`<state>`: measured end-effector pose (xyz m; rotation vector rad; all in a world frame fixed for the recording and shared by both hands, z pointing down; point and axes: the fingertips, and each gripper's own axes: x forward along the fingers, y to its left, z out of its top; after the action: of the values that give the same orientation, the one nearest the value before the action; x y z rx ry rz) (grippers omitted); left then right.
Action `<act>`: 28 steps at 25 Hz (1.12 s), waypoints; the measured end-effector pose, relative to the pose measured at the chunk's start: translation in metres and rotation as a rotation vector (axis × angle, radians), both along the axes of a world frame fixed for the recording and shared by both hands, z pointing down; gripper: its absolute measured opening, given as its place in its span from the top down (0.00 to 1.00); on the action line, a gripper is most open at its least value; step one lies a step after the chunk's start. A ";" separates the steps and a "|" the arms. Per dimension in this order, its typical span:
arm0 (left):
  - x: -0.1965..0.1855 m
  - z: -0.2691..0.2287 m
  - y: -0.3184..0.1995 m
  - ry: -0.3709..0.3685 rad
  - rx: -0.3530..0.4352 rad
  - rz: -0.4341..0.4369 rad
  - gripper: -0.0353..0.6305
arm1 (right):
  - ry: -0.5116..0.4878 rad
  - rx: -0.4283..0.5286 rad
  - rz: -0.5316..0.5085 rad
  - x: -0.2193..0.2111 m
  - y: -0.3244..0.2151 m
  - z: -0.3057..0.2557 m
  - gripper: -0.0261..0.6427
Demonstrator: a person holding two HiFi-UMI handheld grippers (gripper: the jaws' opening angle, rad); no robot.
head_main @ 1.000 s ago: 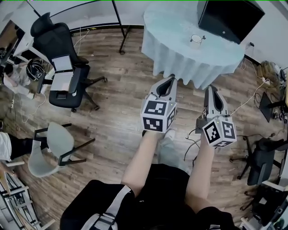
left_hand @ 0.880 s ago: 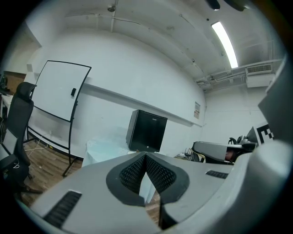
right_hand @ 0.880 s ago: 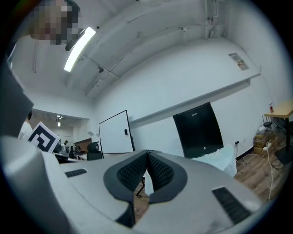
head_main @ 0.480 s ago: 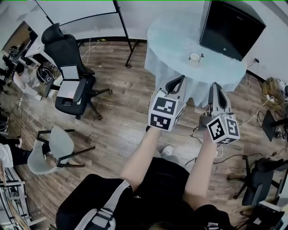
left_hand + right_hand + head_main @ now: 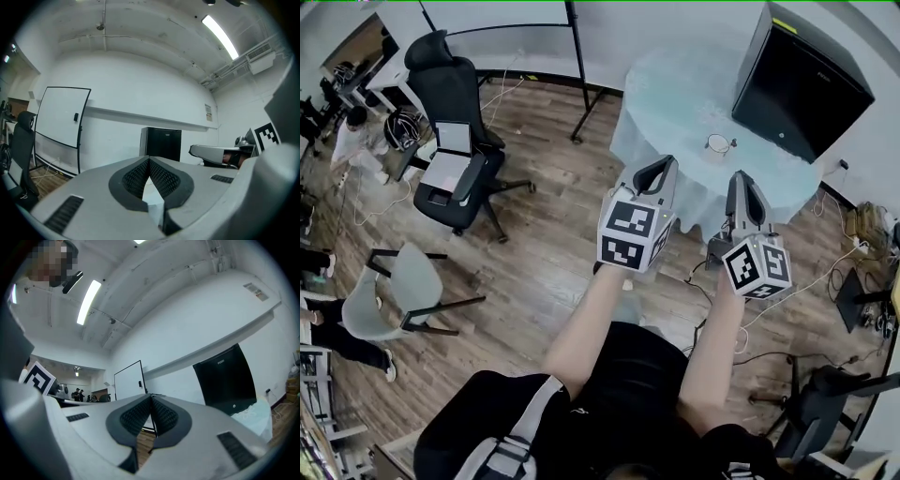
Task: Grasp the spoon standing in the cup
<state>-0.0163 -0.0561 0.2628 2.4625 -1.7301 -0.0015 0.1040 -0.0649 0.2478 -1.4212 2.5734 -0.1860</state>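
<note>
A small white cup (image 5: 718, 144) with a spoon (image 5: 727, 142) standing in it sits on the round table (image 5: 675, 103) under a pale cloth. Both grippers hang in the air in front of that table, well short of the cup. My left gripper (image 5: 657, 165) is shut with nothing between its jaws; its pads meet in the left gripper view (image 5: 149, 165). My right gripper (image 5: 742, 181) is shut and empty too, its pads touching in the right gripper view (image 5: 151, 401). Neither gripper view shows the cup.
A large black box (image 5: 802, 84) stands on the table's far right. A black office chair (image 5: 455, 122) and a grey chair (image 5: 394, 291) stand on the wooden floor at left. A whiteboard stand (image 5: 578, 70) is behind. Cables (image 5: 787, 291) lie on the floor at right.
The view has moved towards the table over the second. Both grippers have stayed shut and side by side, and the cup now lies nearer to them.
</note>
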 end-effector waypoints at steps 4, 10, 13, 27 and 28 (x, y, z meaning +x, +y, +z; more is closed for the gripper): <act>-0.010 0.027 -0.022 0.025 -0.061 -0.036 0.93 | 0.025 -0.036 0.008 0.006 -0.020 0.018 0.95; 0.023 0.047 -0.084 0.059 -0.094 0.024 0.93 | 0.059 -0.063 0.074 0.040 -0.072 0.033 0.95; 0.052 0.056 -0.118 0.052 -0.111 0.071 0.93 | 0.053 -0.085 0.110 0.063 -0.101 0.041 0.95; 0.090 0.129 -0.210 0.035 -0.261 0.127 0.93 | 0.045 -0.248 0.081 0.072 -0.187 0.119 0.79; 0.089 0.133 -0.214 0.035 -0.269 0.125 0.93 | 0.047 -0.260 0.080 0.071 -0.192 0.124 0.79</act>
<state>0.0731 -0.2705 0.3958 2.3517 -1.4526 0.1867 0.1748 -0.2573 0.3723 -1.6300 2.5995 -0.4968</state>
